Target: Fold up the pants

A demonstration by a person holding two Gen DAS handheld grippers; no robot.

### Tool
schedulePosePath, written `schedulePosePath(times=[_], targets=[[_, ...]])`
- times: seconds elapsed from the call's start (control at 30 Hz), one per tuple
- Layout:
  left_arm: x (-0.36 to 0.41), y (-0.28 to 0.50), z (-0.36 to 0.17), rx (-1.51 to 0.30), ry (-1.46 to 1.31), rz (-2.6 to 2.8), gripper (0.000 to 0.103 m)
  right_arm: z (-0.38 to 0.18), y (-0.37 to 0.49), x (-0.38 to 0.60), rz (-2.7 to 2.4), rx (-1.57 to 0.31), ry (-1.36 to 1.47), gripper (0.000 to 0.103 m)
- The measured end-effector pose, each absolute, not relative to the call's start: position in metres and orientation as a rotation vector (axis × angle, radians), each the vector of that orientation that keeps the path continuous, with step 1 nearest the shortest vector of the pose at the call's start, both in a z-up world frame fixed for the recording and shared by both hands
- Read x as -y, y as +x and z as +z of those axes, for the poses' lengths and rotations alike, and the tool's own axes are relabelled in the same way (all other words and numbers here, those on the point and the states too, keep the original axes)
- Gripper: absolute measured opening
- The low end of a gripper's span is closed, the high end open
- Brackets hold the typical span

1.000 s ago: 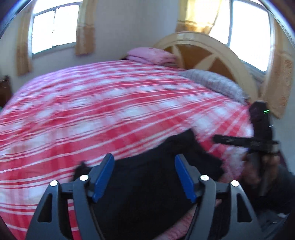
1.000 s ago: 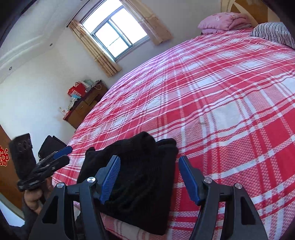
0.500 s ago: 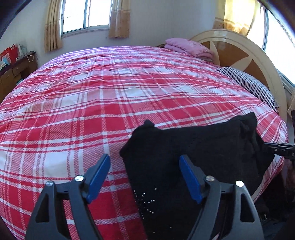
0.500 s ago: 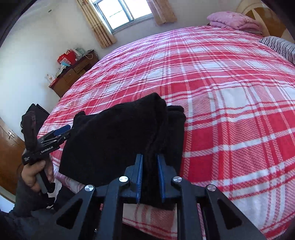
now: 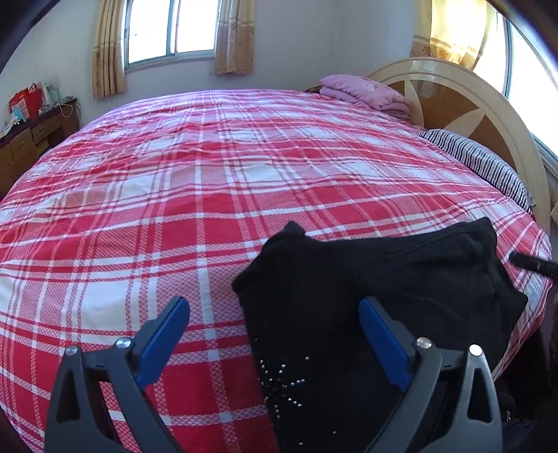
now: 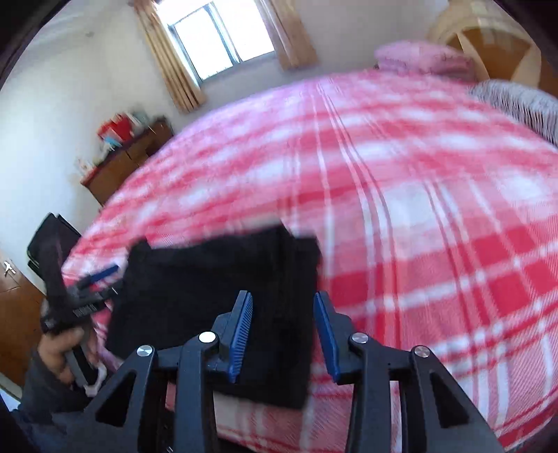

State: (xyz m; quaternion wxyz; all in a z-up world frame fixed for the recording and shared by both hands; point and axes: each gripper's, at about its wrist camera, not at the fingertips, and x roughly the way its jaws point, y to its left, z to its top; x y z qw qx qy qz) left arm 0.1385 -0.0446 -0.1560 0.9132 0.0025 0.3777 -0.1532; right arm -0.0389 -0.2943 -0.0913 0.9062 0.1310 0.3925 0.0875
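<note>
**Folded pants at bed edge, both grippers apart**

Black pants [image 5: 366, 303] lying folded on the red plaid bedspread [image 5: 174, 209], at the near edge of the bed, close to its right corner in the left wrist view. Small studs visible on the near part of the fabric. One corner of the fold pointing up toward the middle of the bed.

Left gripper [image 5: 273, 343] spread wide, blue pads [image 5: 164, 338] well apart, nothing between them gripped; right finger over the pants, left finger over bare bedspread. Hard to tell whether touching the cloth or just above it.

Right gripper [image 6: 283, 331] partly open, a clear gap between its pads [image 6: 240, 331], hanging over the near right part of the pants [image 6: 223, 299]; no cloth pinched that can be made out. View blurred, so contact with the fabric unclear.

Left gripper [image 6: 92, 289] seen from the right wrist at the far left side of the pants, held in a hand [image 6: 66, 352].

Pink folded blanket [image 5: 362, 92] and striped pillow [image 5: 477, 160] by the headboard [image 5: 470, 104]. Dresser [image 5: 31, 136] against the wall under the window [image 5: 171, 28].
</note>
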Motion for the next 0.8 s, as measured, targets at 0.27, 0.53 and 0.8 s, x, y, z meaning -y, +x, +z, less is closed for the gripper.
schedulePosePath(times=[0.27,0.53,0.8], targets=[[0.052,0.135,-0.152,-0.761,0.061,-0.308,0.100,-0.103,0.011,0.270,0.299,-0.831,0.271,0.052],[0.048,0.137,-0.157,-0.781,0.034,-0.292,0.101,-0.113,0.004,0.281,0.163,-0.869,0.201,0.053],[0.050,0.136,-0.156,-0.781,0.041,-0.291,0.101,-0.112,-0.056,0.273,0.201,-0.916,0.071,0.053]])
